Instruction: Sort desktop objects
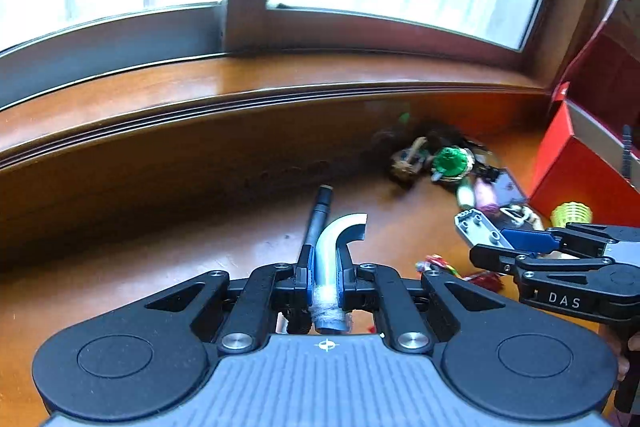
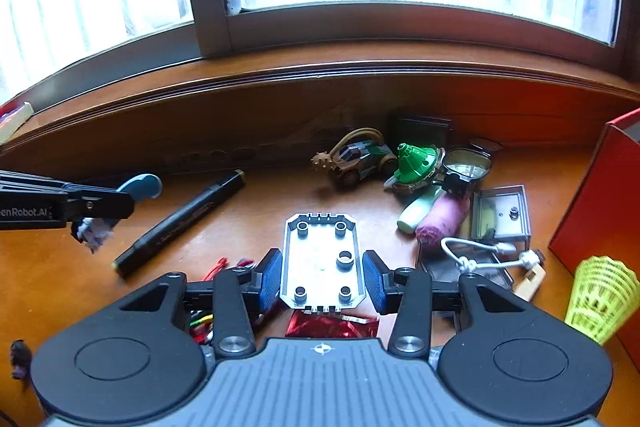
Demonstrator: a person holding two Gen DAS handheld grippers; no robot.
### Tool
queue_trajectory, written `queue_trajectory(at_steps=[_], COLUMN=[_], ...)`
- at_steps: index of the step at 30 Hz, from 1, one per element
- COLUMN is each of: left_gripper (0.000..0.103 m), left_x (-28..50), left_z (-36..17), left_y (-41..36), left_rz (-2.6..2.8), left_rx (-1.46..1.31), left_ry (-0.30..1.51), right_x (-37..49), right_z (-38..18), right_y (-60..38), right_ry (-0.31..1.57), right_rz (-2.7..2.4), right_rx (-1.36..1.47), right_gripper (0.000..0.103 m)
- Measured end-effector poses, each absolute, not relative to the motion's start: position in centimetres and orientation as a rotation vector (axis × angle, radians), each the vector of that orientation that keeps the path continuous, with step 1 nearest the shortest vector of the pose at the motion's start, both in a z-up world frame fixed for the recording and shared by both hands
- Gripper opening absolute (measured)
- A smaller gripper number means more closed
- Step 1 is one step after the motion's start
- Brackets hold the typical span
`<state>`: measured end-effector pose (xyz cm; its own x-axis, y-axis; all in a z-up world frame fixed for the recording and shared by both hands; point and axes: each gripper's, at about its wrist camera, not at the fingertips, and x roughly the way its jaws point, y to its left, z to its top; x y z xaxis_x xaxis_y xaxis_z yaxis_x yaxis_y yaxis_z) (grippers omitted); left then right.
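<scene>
grey plate (image 2: 323,261) between open right claw (image 2: 323,281); left claw (image 1: 325,265) grips pipe (image 1: 335,247).

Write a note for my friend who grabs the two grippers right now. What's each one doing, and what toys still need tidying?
Left gripper: shut on a bent metal tube, held above the desk.
Right gripper: open, fingers either side of the grey studded plate, not yet closed on it.
Black marker lies loose on the desk to the left.
Toy car, green spinning top, small bottles, clear box and candy wrappers sit in a heap on the right.
The red box stands at far right, a yellow shuttlecock beside it.
Nearly everything still needs sorting.
</scene>
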<state>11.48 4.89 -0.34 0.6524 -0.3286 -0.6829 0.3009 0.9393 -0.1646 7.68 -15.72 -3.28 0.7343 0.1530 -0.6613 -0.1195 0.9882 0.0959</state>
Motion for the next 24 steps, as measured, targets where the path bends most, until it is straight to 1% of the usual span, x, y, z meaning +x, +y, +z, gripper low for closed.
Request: queue_trajectory(at_steps=[17,24], left_gripper=[0.013,0.013], left_x=[7.5,6.2], left_z=[1.5,2.1], left_y=[0.4,-1.4], left_rz=[-0.483,-0.473], left_rx=[0.014,0.057], left_ry=[0.749,0.733], right_x=[-2.2,-4.0], right_z=[0.0,0.2], right_y=[-17.2,-18.6], right_ry=[0.651,0.632], right_rz=[-0.018,-0.033], right_rx=[0.112,0.131], right_gripper=[0.046,0.046])
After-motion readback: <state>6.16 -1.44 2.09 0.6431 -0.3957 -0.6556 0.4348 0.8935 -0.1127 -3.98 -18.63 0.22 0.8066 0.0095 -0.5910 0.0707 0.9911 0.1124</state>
